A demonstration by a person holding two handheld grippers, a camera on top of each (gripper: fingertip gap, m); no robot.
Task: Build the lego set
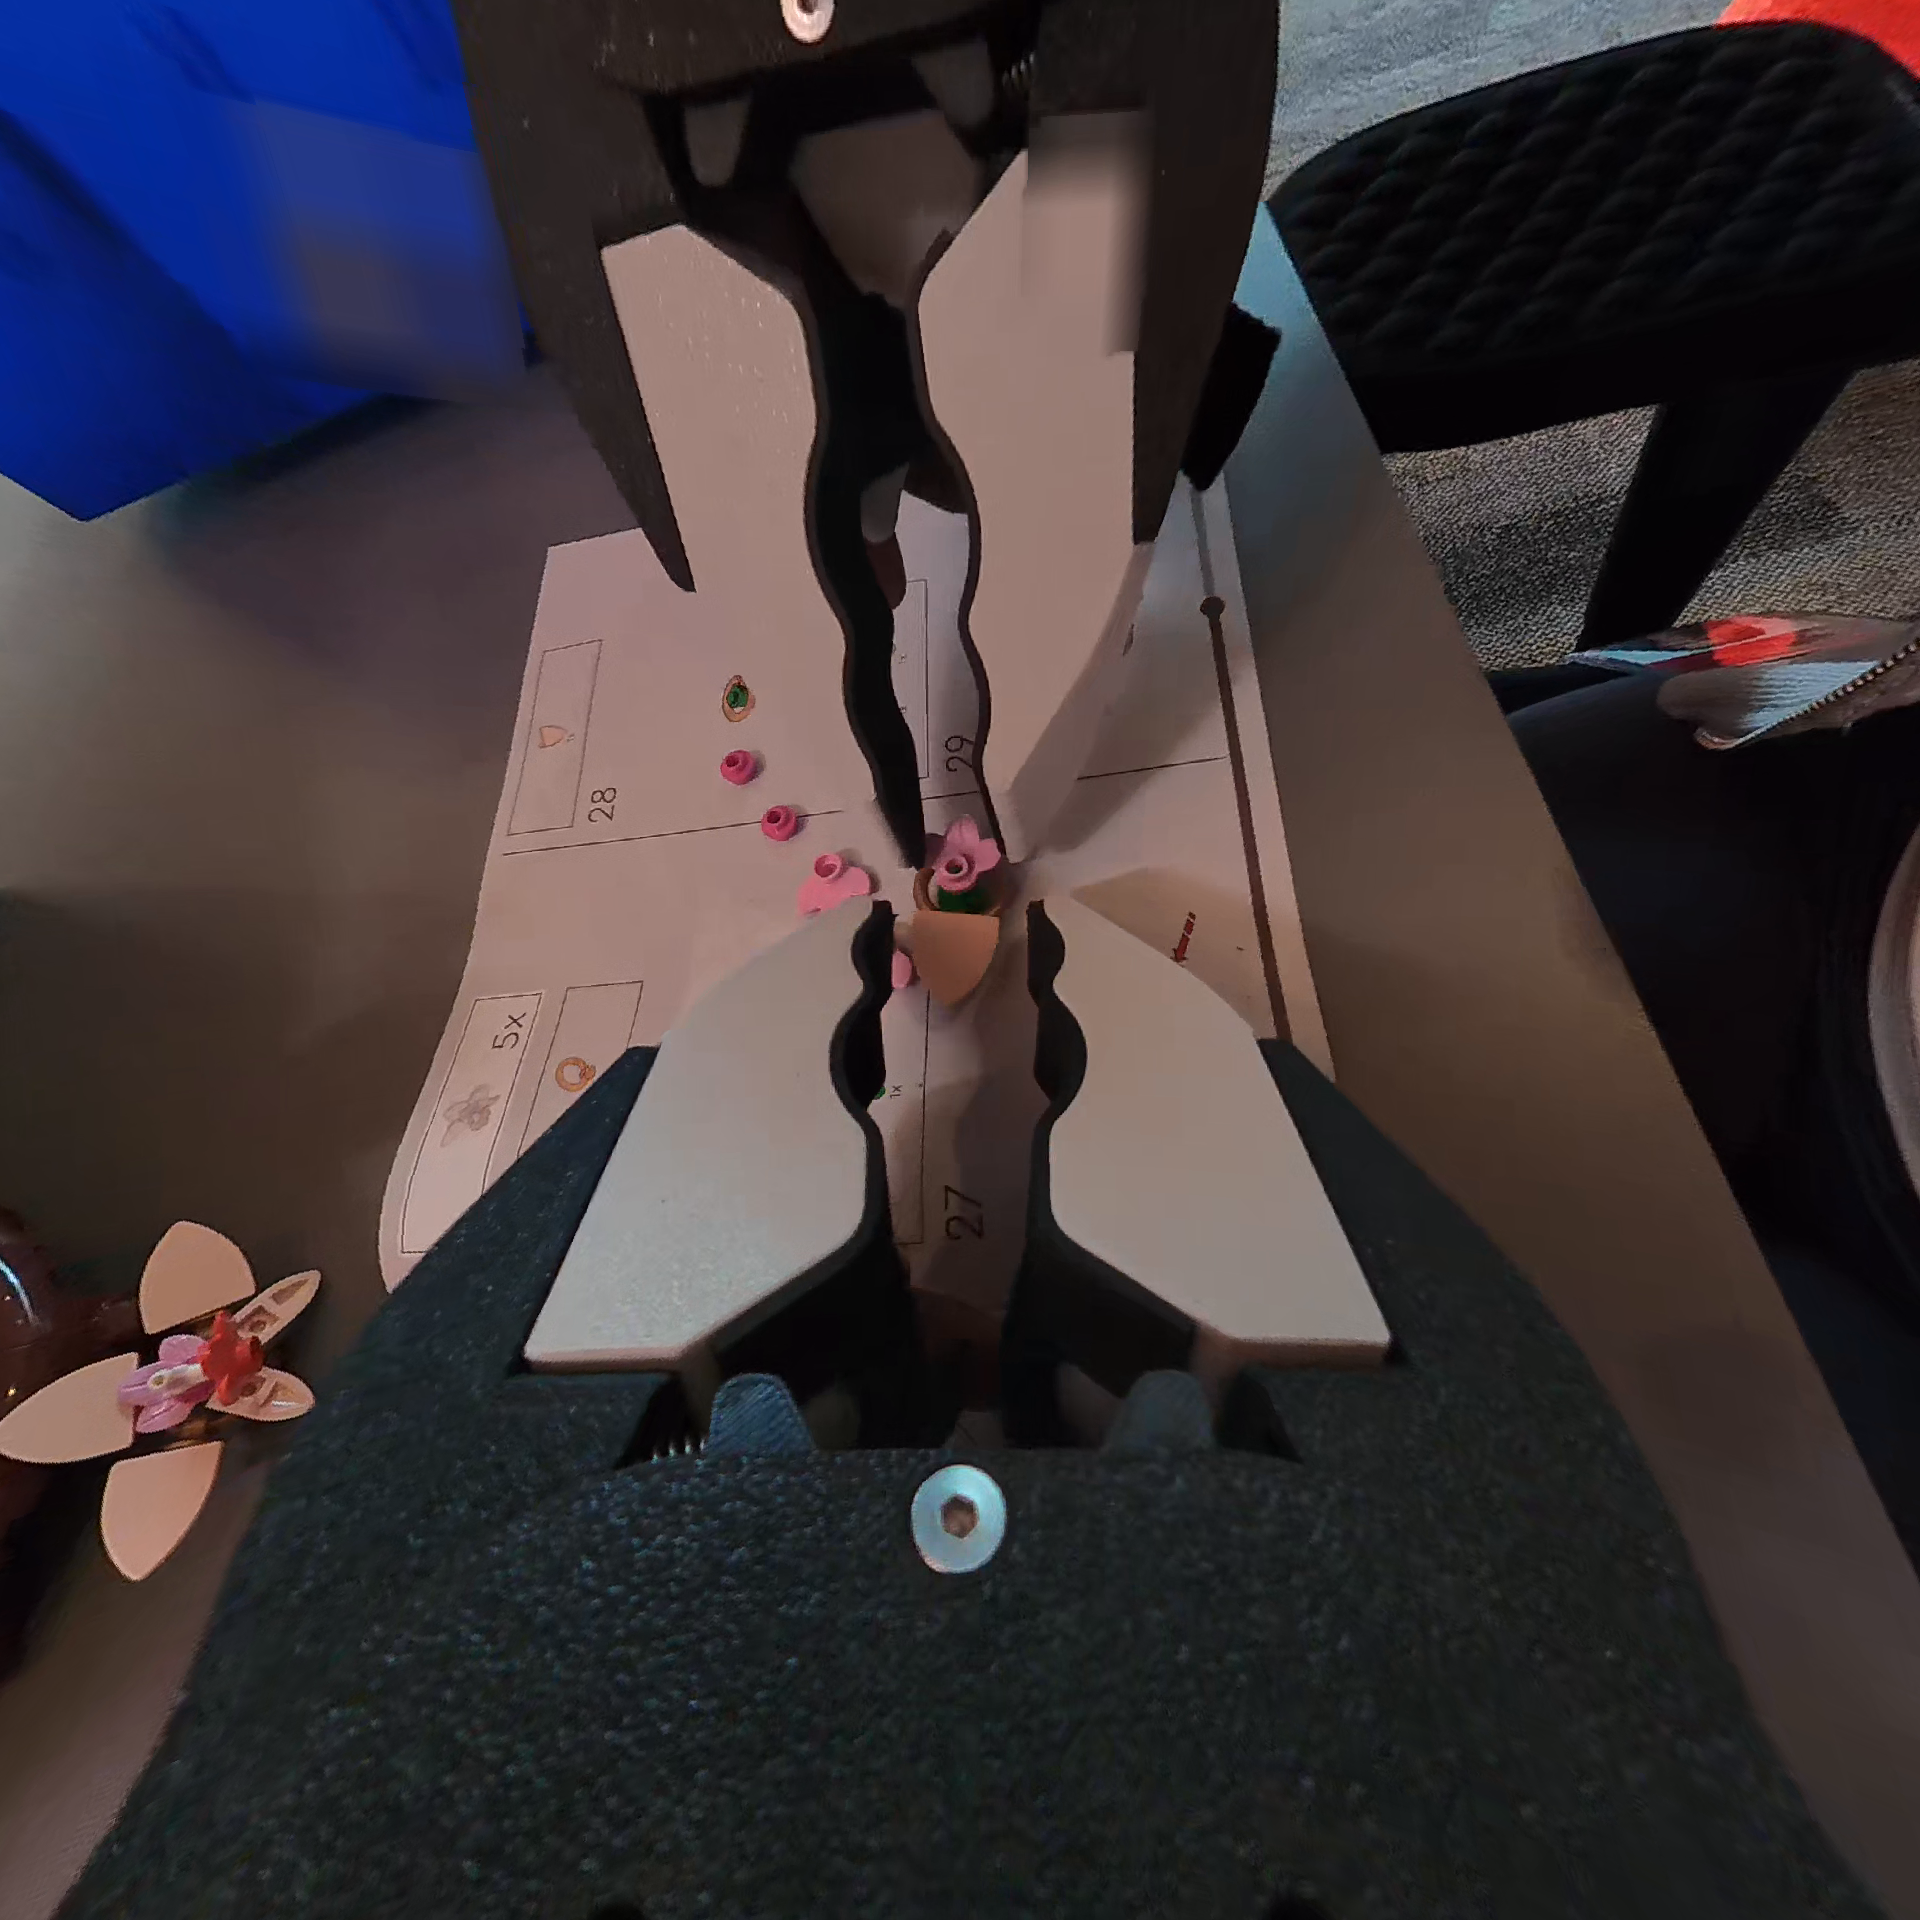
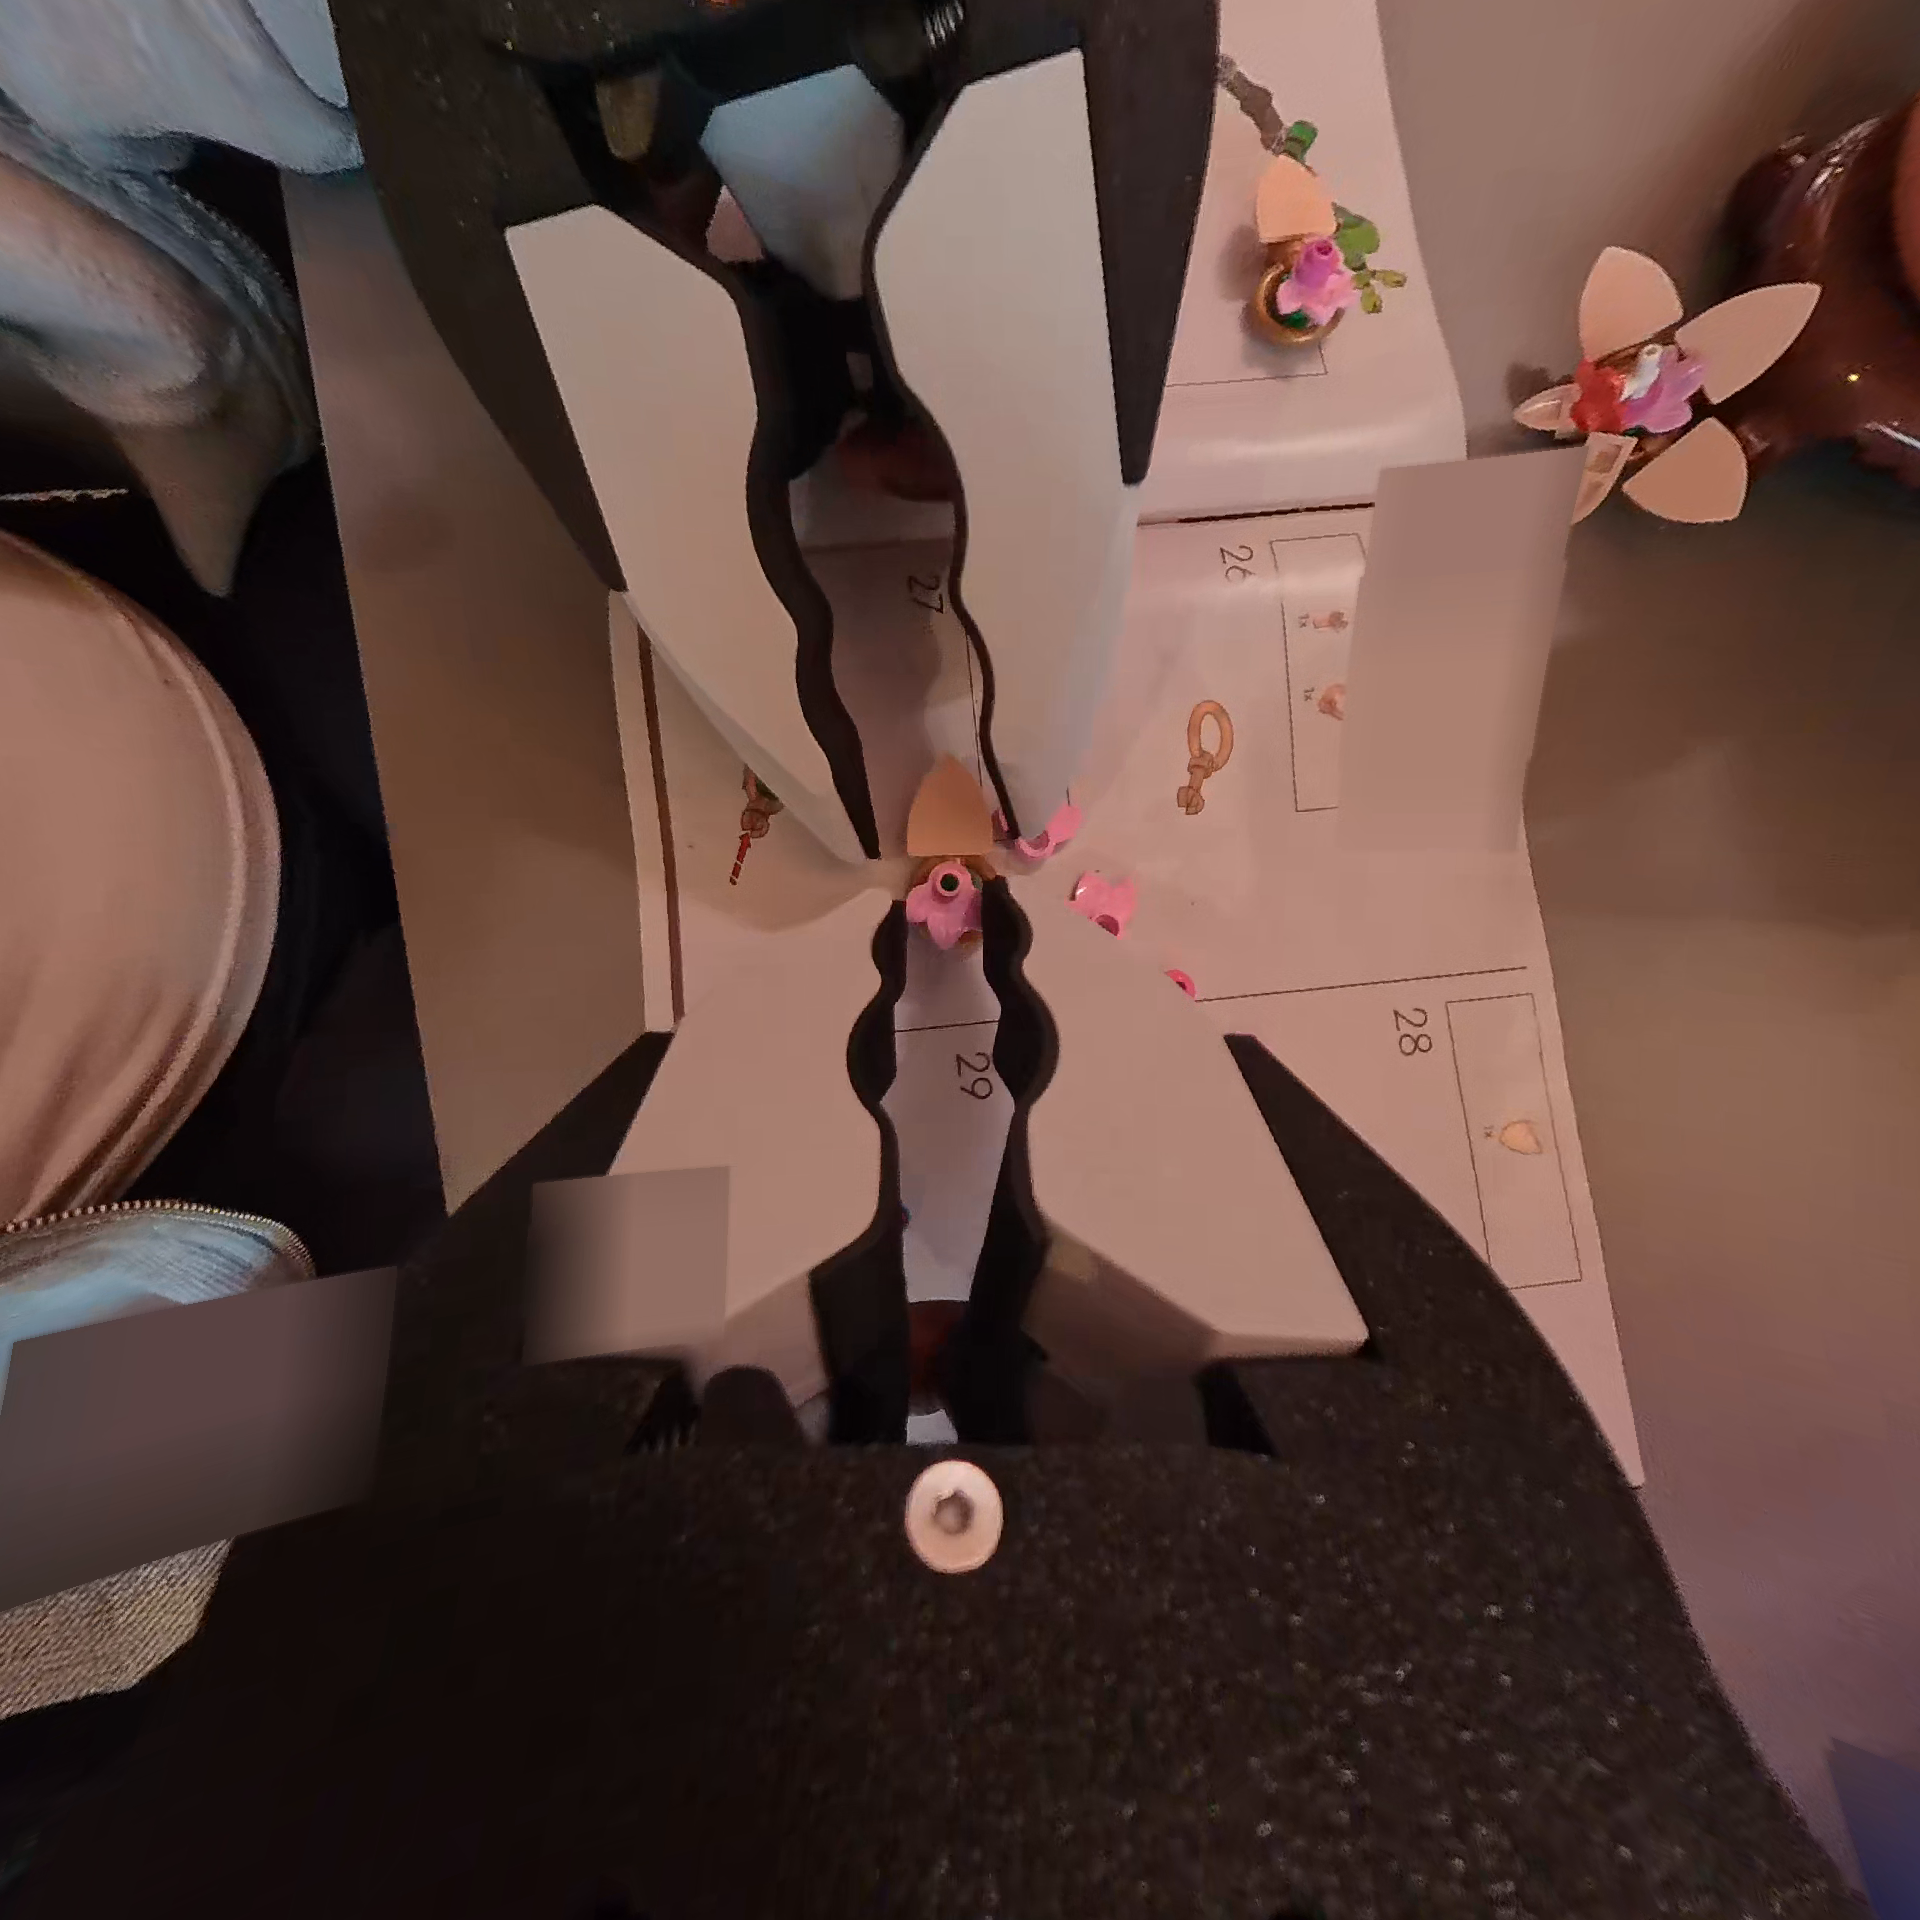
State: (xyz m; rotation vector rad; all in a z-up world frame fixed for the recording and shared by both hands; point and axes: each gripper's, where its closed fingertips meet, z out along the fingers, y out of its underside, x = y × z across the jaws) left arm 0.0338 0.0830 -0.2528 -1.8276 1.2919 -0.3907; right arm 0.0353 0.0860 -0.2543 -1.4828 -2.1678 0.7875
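Small brick assembly (image 1: 958, 914) sits on the instruction sheet (image 1: 665, 914) at centre, between the two grippers, which face tip to tip. Its tan petal (image 1: 951, 961) lies with its long axis along the left gripper's line, pointed end toward the left wrist camera; the pink flower (image 1: 966, 854) tops the ring end, stud up.

Left gripper (image 1: 958, 935): fingers spread, the petal between them with a gap on each side, not pinched.

Right gripper (image 2: 943, 920): fingers pressed on the flower-and-ring end of the assembly.

Loose pink pieces (image 1: 777, 823) lie in a row on the sheet, left of the assembly. A larger petalled flower (image 1: 177, 1382) rests off the sheet, on the table (image 1: 260, 935).
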